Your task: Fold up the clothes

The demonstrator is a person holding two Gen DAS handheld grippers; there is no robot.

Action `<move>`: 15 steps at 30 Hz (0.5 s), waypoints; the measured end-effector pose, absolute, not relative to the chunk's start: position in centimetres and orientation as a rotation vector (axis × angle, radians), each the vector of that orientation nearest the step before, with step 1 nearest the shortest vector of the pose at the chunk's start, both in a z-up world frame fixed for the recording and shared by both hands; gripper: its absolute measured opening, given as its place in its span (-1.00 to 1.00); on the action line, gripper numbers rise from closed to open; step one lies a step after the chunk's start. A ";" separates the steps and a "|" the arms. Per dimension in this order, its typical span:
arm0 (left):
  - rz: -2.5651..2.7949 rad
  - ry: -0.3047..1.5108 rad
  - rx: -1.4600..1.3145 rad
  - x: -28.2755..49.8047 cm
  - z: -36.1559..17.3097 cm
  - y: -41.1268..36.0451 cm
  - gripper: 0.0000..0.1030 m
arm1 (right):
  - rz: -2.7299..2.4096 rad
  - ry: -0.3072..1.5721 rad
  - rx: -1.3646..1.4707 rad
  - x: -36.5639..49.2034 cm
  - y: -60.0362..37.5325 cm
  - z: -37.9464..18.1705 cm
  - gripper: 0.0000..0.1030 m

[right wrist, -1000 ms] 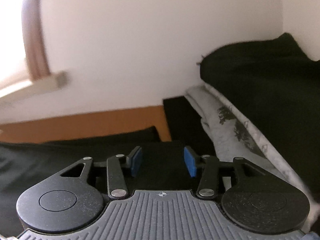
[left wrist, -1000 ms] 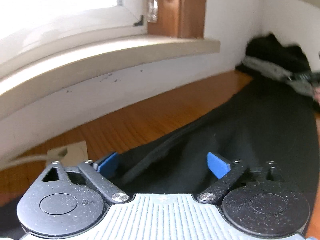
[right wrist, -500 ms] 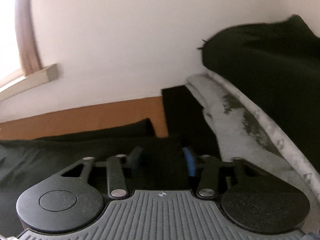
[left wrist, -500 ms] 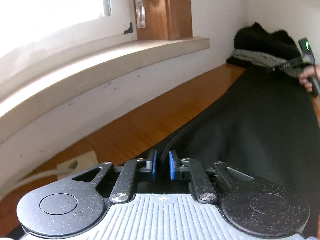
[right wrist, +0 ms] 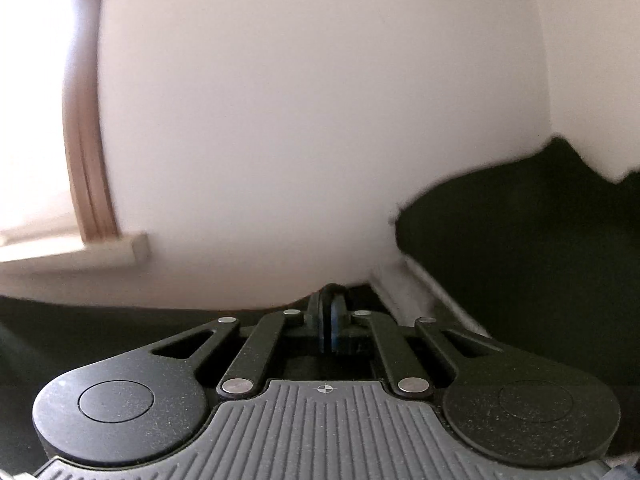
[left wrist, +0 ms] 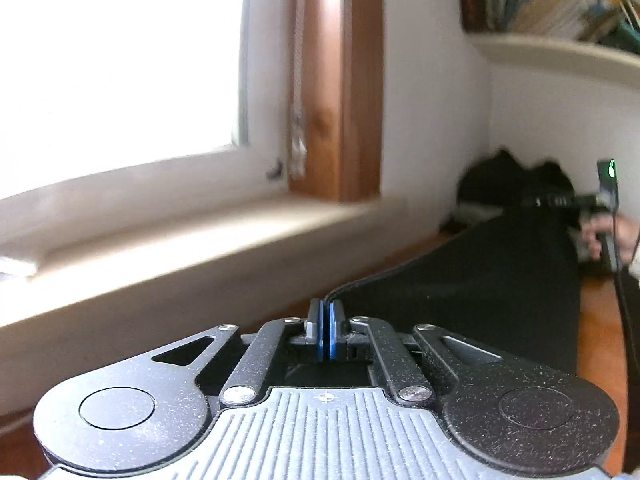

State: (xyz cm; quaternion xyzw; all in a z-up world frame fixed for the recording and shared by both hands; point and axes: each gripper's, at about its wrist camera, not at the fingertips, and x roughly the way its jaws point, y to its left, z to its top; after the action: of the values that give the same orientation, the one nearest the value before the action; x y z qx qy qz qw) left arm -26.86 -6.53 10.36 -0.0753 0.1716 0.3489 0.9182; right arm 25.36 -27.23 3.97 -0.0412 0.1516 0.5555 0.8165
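Note:
A long black garment stretches over the wooden table between both grippers. In the left wrist view my left gripper is closing tight on the garment's seamed edge, blue pads pressed together on it and raised off the table. At the far end a hand holds my right gripper. In the right wrist view my right gripper is closing tight on a fold of the black garment, which bulges over its pads. The table under it is hidden.
A pile of dark clothes with a grey-white garment beneath lies in the corner against the wall. A window sill runs along the left. A shelf of books hangs above the corner.
Both grippers went from open to shut on the black garment's edges, then rose and tilted up, lifting the cloth off the table.

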 end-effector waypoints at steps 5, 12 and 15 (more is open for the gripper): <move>0.833 0.562 -0.230 -24.9 7.1 -2.0 -0.82 | 1.136 0.403 -0.244 24.8 -21.4 4.1 -0.40; 0.874 0.628 -0.260 -25.9 4.6 -2.3 -0.01 | 1.267 0.531 -0.325 21.6 -20.8 0.8 -0.09; 0.871 0.632 -0.267 -27.0 4.9 -2.8 0.26 | 1.335 0.557 -0.365 19.2 -21.4 -0.6 -0.07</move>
State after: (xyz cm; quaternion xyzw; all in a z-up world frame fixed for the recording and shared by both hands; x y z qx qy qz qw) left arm -26.99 -2.75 4.86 -0.1267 0.2999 0.4137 0.8502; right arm 19.24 -21.41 -0.61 -0.1661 0.2532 0.6074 0.7344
